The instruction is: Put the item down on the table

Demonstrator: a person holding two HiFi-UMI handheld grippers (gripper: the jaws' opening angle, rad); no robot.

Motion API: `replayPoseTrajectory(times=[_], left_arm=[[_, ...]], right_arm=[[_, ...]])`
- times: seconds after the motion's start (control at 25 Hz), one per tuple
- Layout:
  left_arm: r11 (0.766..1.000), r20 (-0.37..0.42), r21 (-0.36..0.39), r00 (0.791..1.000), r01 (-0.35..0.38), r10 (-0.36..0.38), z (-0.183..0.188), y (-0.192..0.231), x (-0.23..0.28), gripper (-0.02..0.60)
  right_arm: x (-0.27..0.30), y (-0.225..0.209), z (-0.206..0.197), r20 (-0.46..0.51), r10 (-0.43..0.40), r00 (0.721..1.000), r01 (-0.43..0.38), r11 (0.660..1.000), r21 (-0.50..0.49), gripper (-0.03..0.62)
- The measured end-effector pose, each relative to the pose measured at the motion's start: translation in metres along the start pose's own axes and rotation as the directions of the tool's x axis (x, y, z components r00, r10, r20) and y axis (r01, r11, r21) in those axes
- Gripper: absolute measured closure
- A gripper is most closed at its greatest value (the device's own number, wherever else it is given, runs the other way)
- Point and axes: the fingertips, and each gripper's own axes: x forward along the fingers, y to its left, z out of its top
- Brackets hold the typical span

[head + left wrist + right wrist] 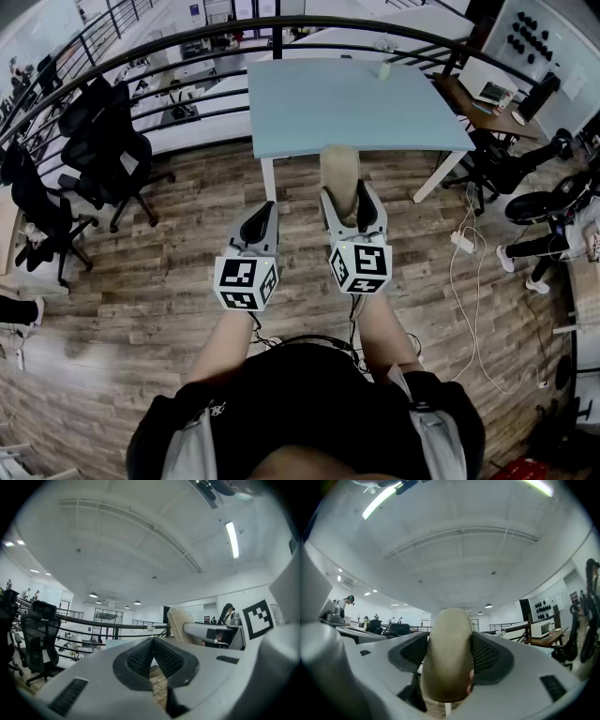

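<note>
The right gripper (pixel 352 208) is pinching the beige oblong item (pixel 338 178) by its lower part, with its jaws spread wide around it. It is holding the item upright in the air, short of the worktop's (pixel 309 117) near edge, probably ready for carrying over and setting down. The left gripper (pixel 261 223) is hovering just beside it, jaws pressed together on nothing. A small pale thing (pixel 383 70) is standing near the far edge; I cannot tell whether it is a container.

Head camera looks steeply down, counter (pixel 356 103) at 12 o'clock; cameras on left tongs (pixel 266 211) and right tongs (pixel 348 195) sit close behind the jaws, tilted upward; all share the railing (pixel 187 42)
</note>
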Motion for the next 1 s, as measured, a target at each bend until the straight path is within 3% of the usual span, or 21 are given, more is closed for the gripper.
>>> replayPoseTrajectory(times=[0.56, 1.0], left_arm=[[0.999, -0.001, 0.048, 1.000, -0.025, 0.025, 0.009, 0.003, -0.012, 0.568], [0.999, 0.016, 0.049, 1.000, 0.020, -0.021, 0.014, 0.027, -0.016, 0.568]], right_arm=[[-0.014, 0.008, 0.003, -0.023, -0.020, 1.000, 0.021, 0.998, 0.061, 0.292], [-0.005, 0.032, 0.009, 0.009, -0.049, 0.999, 0.048, 0.997, 0.061, 0.292]])
